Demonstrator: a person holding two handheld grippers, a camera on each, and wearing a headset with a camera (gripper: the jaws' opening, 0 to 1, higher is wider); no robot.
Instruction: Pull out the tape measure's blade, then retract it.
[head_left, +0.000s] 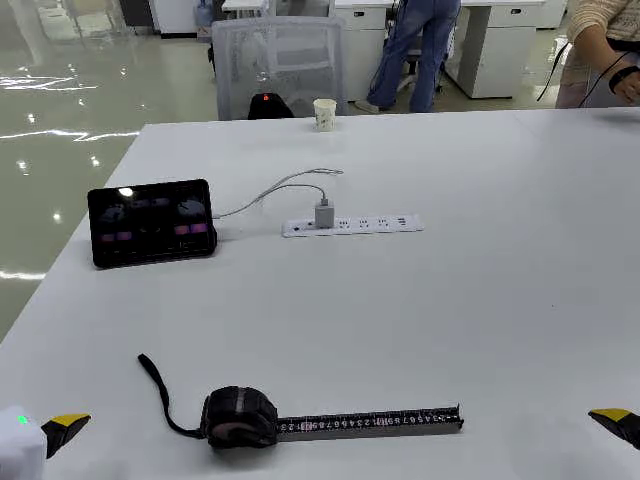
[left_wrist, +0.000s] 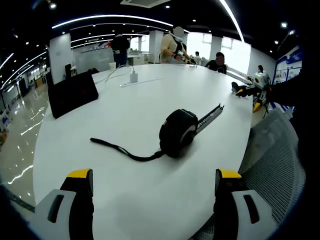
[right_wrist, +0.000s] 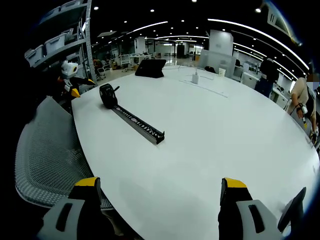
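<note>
Apparently the first half of the task is done: 1 tape measure (head_left: 240, 417) lies on its side near the front edge of the white table (head_left: 450, 300), with its 1 blade (head_left: 370, 422) drawn out flat to the right and its 1 wrist strap (head_left: 160, 390) trailing off to the left. The blade stays out with nothing touching it, so I judge its lock is on; on its side, the case will not roll.

There are 2 grippers, both off the near edge and well apart from the tape. The left gripper (left_wrist: 154, 175) faces the case, the right gripper (right_wrist: 161, 184) looks along the blade from its tip end — a placement that suits 1 steadying the case while the other deals with the blade. Each has its jaws spread wide and holds nothing.

Farther back, out of the working area, sit 1 dark tablet (head_left: 152, 221), 1 power strip (head_left: 352, 224) with 1 charger (head_left: 324, 213) plugged in, and 1 paper cup (head_left: 325, 114) at the far edge.

Retraction is what remains — the lock must be released first, I think.
</note>
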